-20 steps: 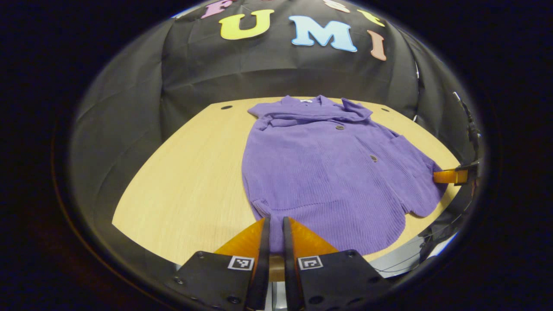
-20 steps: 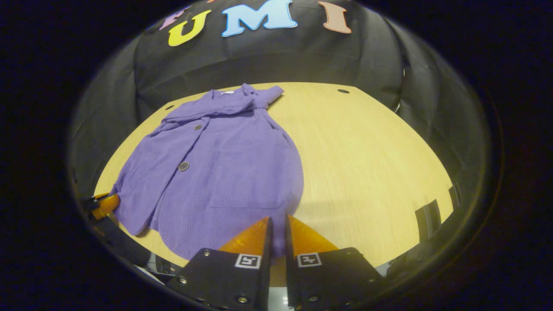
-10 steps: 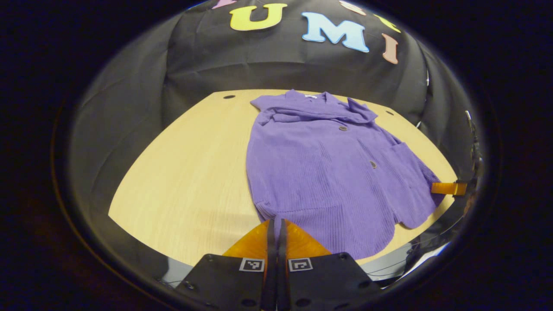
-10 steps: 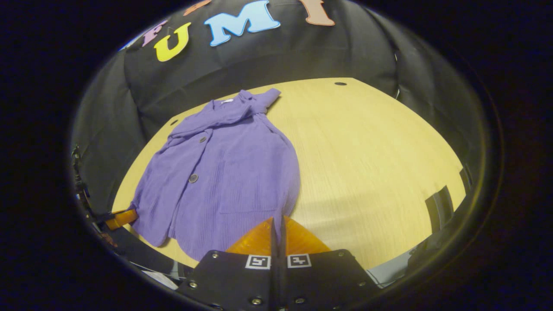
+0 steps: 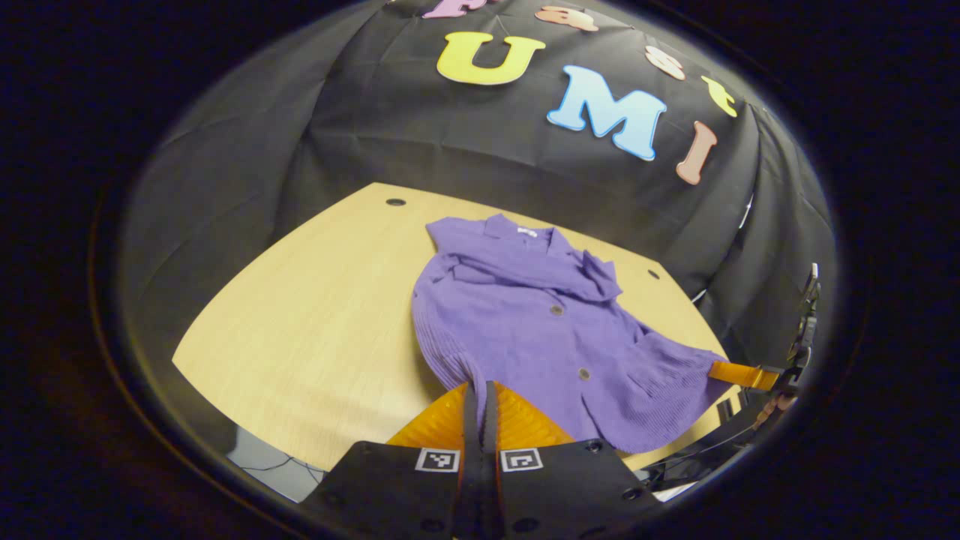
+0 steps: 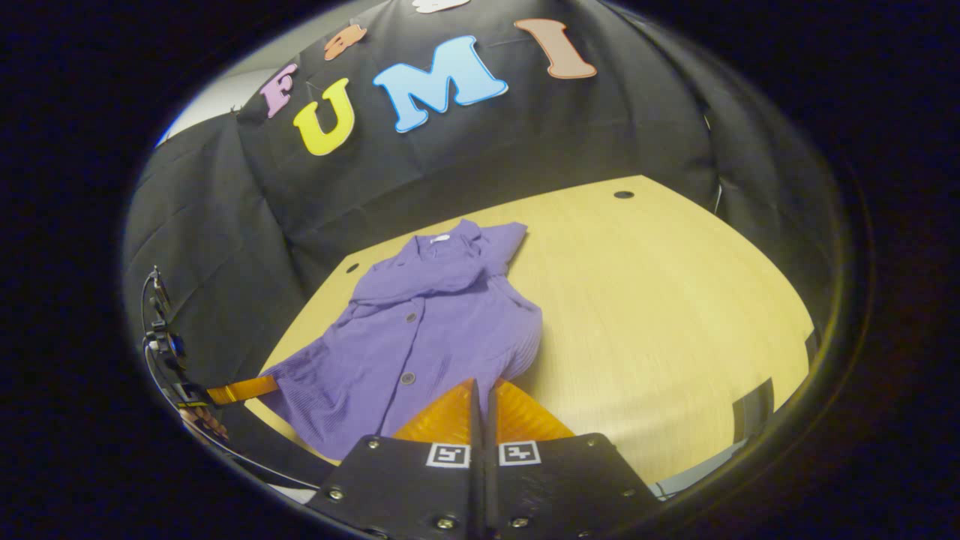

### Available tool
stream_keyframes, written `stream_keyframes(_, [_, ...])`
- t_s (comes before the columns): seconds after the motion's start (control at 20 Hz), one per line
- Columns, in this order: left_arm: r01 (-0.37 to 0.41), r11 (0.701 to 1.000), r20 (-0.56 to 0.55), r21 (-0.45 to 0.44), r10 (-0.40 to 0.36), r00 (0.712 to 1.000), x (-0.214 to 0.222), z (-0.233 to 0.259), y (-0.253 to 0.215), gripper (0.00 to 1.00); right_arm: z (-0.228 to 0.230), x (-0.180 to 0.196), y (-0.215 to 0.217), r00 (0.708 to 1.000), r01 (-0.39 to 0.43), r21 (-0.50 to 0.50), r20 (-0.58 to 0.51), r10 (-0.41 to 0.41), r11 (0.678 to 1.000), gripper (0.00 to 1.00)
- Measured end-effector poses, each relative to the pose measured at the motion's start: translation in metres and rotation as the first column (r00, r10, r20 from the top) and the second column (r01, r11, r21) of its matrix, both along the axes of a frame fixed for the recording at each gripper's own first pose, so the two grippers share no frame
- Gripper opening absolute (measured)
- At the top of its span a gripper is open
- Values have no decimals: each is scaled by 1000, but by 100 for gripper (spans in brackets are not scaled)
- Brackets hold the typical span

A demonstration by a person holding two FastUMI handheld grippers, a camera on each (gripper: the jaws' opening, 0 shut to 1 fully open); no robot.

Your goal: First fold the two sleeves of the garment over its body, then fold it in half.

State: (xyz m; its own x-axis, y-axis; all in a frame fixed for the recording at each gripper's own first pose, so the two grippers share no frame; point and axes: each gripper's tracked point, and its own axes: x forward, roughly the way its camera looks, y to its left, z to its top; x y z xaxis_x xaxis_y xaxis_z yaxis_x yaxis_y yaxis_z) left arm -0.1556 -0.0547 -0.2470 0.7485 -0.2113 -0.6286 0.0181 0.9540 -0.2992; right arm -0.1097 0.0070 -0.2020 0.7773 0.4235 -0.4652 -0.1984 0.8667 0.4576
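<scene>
Wooden table (image 5: 300, 315), purple garment (image 5: 525, 322) hem pinched (lifted) by both hand-held grippers, label unreadable

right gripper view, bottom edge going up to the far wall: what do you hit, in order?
right gripper, its fingers pinching the near hem → purple garment with its buttons → folded sleeves by the collar → far edge of the wooden table → black cloth wall.
</scene>
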Motion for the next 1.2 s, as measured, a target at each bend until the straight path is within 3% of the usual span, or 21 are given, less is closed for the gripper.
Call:
stream_keyframes(0.4, [6,989,115,-146,11,993,101,73,-9,5,79,69,3,992,18,45,124,-24,999,0])
stream_keyframes(0.65, [52,990,177,-133,-28,984,188,92,6,5,112,135,14,984,71,63,161,-80,996,0])
stream_keyframes(1.0, [108,983,168,-150,-82,982,313,76,19,5,115,238,38,981,138,33,137,-141,990,0])
stream_keyframes(1.2, [140,979,129,-151,-121,984,379,41,22,6,103,291,41,976,199,5,94,-199,980,0])
